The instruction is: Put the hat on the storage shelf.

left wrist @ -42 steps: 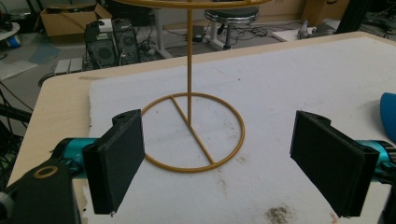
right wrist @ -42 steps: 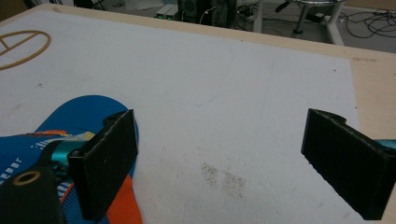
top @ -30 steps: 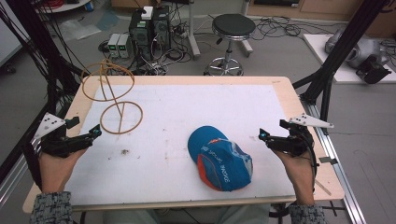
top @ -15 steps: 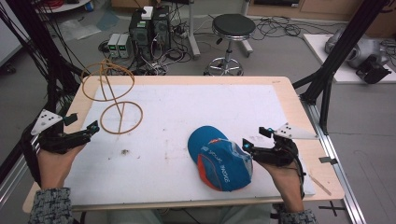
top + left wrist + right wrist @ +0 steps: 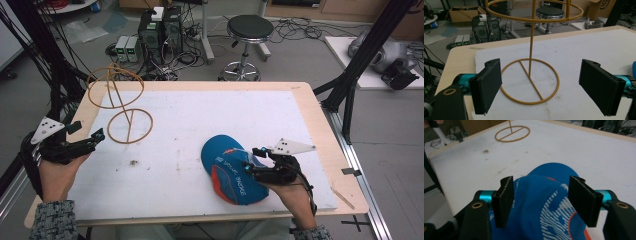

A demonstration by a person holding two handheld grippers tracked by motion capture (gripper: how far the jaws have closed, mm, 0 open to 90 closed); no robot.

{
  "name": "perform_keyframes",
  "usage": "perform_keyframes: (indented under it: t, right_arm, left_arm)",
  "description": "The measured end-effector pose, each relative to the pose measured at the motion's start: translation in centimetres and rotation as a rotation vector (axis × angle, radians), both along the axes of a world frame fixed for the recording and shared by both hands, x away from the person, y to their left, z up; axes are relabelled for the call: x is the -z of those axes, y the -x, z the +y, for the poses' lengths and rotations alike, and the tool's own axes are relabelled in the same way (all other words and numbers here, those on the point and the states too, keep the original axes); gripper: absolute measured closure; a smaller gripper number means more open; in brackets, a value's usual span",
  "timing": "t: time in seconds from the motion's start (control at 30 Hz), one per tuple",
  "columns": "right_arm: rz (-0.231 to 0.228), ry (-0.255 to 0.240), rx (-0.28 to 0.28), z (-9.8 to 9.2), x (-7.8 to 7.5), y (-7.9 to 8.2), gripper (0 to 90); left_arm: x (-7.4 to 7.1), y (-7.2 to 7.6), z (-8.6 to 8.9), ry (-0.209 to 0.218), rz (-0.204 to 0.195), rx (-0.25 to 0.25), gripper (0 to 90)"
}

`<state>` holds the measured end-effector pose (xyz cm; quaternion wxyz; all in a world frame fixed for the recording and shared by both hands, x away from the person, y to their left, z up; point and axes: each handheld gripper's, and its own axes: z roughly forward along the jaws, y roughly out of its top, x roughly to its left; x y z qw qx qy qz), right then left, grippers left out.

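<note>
A blue cap (image 5: 227,167) with orange trim and white lettering lies on the white board (image 5: 225,115), front right of centre. My right gripper (image 5: 254,160) is open at the cap's right side. In the right gripper view its jaws stand apart on either side of the cap's crown (image 5: 541,195), and whether the pads touch the fabric is unclear. A gold wire stand (image 5: 129,125) with a ring base and a ring top stands at the back left. My left gripper (image 5: 87,131) is open at the left edge and faces the stand (image 5: 531,45), short of its base.
The board covers most of a wooden table (image 5: 320,125). A small dark speck (image 5: 134,162) lies on the board left of the cap. Behind the table stand a stool (image 5: 250,30) and computer towers (image 5: 160,25). Black frame posts (image 5: 360,65) rise at the right.
My right gripper has moved left from the table's right side to the cap, and its jaws now straddle the crown. The left gripper has barely shifted.
</note>
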<state>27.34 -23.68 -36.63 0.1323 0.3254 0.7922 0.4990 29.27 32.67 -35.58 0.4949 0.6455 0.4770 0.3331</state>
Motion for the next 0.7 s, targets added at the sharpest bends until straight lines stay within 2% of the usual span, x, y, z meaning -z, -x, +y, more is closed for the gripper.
perform_keyframes:
  t: [0.13, 0.17, 0.23, 0.43, 0.6, 0.7]
  right_arm:
    - [0.019, 0.012, -0.031, 0.46, 0.17, -0.01, 44.9]
    - [0.029, 0.021, -0.034, 0.53, 0.25, -0.03, 50.4]
    - [0.037, 0.025, -0.036, 0.55, 0.3, -0.05, 50.7]
    - [0.056, 0.037, -0.045, 0.69, 0.5, -0.06, 63.1]
    - [0.051, 0.048, -0.038, 0.8, 0.61, 0.01, 77.8]
    - [0.022, 0.037, -0.034, 0.8, 0.51, 0.1, 86.5]
  left_arm:
    - [0.01, 0.01, 0.07, 0.001, 0.0, -0.002, 18.7]
    - [0.0, 0.02, 0.07, 0.002, -0.001, -0.003, 18.7]
    - [-0.04, 0.04, 0.07, 0.004, -0.003, -0.003, 18.7]
    - [-0.04, 0.06, 0.13, 0.001, -0.002, -0.004, 18.7]
    - [-0.05, 0.09, 0.1, 0.001, -0.002, -0.003, 18.7]
    - [-0.11, 0.16, 0.1, 0.0, -0.003, -0.003, 18.9]
